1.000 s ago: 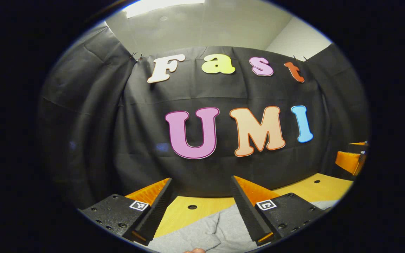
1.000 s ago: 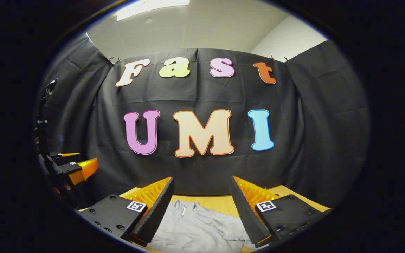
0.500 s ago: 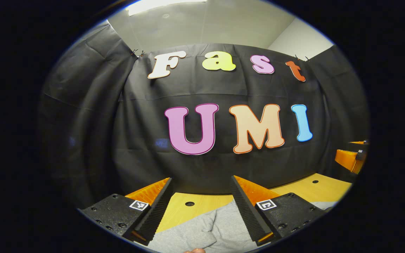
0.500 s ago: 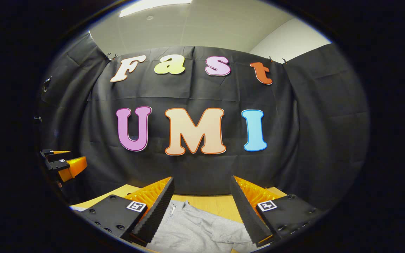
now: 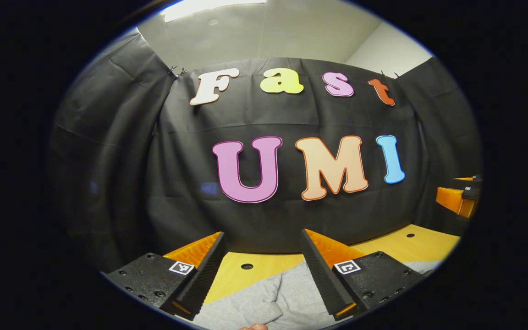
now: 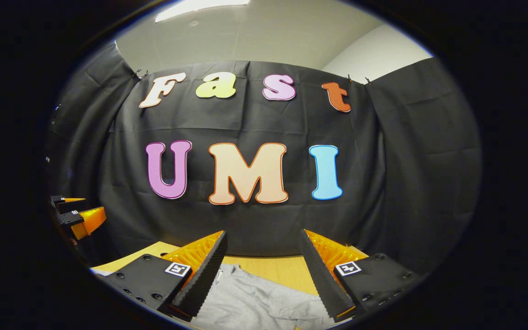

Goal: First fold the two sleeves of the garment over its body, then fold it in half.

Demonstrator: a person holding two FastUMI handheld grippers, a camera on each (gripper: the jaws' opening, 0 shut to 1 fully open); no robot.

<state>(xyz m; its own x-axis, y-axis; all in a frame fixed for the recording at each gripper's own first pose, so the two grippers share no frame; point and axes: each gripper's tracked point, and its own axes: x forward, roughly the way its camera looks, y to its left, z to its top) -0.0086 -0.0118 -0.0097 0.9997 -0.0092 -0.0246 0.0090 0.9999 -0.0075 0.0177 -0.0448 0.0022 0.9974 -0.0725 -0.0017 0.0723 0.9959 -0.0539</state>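
Both sets of jaws gape apart, holding nothing. The garment lies low in frame, under the right gripper; left gripper likewise.

Your garment is a soft, matt knit cloth with a faintly heathered, fleecy look; in the right gripper view it lies rumpled, and a small metal zip pull glints at its collar. The table under it looks like smooth wood with a low satin sheen and round drilled holes. Your left gripper and right gripper have matt, finely ribbed fingers on hard, grainy plastic bodies. The booth wall is thin matt cloth, creased and lightly wrinkled.
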